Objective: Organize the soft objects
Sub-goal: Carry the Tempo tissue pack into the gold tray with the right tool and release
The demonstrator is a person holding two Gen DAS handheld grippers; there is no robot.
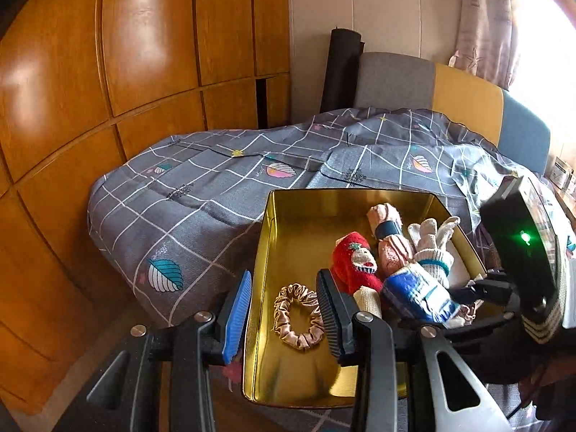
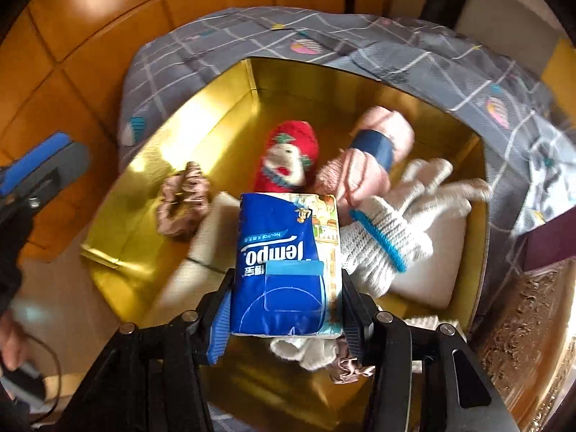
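Gripping a blue Tempo tissue packet [image 2: 288,262] between both fingers, the right tongs [image 2: 286,318] are sitting at the lower centre of the right wrist view, clenched on the packet's near end, with the packet hanging over the open gold metal tin [image 2: 201,133]. In the left wrist view the same packet [image 1: 417,293] is showing at the lower right, above the tin's near right corner.

The left tongs [image 1: 284,311] are standing released and holding nothing, their blue-padded finger [image 1: 237,316] lying outside the tin's left wall [image 1: 261,252] and the dark finger inside it, so the wall is passing between them without either clearly touching it.

Inside the tin, a champagne satin scrunchie [image 1: 297,315] is lying on the floor at the near left. A red knitted sock with a doll face [image 1: 354,264] is lying towards the middle, and just right of it a pink rolled sock bound with a dark blue band [image 1: 390,237]. White knitted gloves with teal cuffs [image 1: 433,248] are resting at the right, touching the pink roll.

The tin is resting on a bed covered by a grey checked quilt with leaf prints [image 1: 201,194], filling the middle of the frame. Orange wooden wardrobe doors [image 1: 108,72] are filling the upper left.
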